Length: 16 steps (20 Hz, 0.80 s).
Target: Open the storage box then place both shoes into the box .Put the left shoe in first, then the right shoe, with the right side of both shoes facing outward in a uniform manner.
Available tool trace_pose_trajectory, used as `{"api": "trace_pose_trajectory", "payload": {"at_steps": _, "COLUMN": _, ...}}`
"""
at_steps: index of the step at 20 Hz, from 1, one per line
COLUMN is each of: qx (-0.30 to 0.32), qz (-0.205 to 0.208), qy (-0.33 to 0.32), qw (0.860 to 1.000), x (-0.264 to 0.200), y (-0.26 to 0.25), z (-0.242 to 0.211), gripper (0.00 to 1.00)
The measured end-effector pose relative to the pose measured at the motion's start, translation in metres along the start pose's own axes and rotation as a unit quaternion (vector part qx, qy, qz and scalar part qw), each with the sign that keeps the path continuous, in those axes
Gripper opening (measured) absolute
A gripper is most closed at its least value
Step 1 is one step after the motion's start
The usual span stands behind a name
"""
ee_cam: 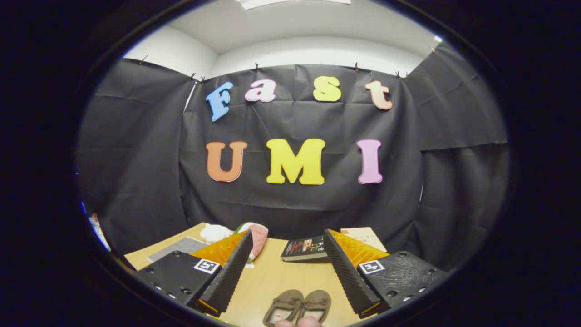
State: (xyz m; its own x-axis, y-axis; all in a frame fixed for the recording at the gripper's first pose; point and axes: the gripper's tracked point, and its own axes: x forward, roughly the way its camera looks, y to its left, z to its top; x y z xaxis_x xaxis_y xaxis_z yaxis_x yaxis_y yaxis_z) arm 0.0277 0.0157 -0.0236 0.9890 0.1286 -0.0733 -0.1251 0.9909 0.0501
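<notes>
A: Fingers (pixel 236 272) stand wide apart and hold nothing; the gripper (pixel 288 272) hangs above the table (pixel 272 277).

B: Where are the shoes?

A: Shoes (pixel 297 306) lie as a pair, side by side, on the table between the fingers. A book (pixel 304 249) and a soft toy (pixel 258 236) sit beyond.

B: And the box?

A: I cannot tell where. I'd say find it and lift its lid first, then come back for the left shoe.

The gripper (pixel 287 261) hovers above the light wooden counter (pixel 272 277), jaws spread wide with nothing between them. A pair of small brown fabric shoes (pixel 297 306) lies side by side between the fingers. Beyond them lie a dark-covered book (pixel 303 248) and a pink-and-white plush toy (pixel 258 238).
</notes>
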Motion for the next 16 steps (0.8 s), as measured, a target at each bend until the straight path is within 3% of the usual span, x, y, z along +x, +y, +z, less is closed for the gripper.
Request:
{"api": "trace_pose_trajectory", "payload": {"at_steps": 3, "qx": 0.005, "qz": 0.030, "qy": 0.018, "qw": 0.999, "x": 0.011, "y": 0.016, "z": -0.010, "gripper": 0.95}}
{"api": "trace_pose_trajectory", "payload": {"at_steps": 8, "qx": 0.034, "qz": 0.119, "qy": 0.072, "qw": 0.990, "x": 0.030, "y": 0.066, "z": -0.052, "gripper": 0.95}}
{"api": "trace_pose_trajectory", "payload": {"at_steps": 16, "qx": 0.131, "qz": 0.241, "qy": 0.186, "qw": 0.944, "x": 0.063, "y": 0.138, "z": -0.146, "gripper": 0.96}}
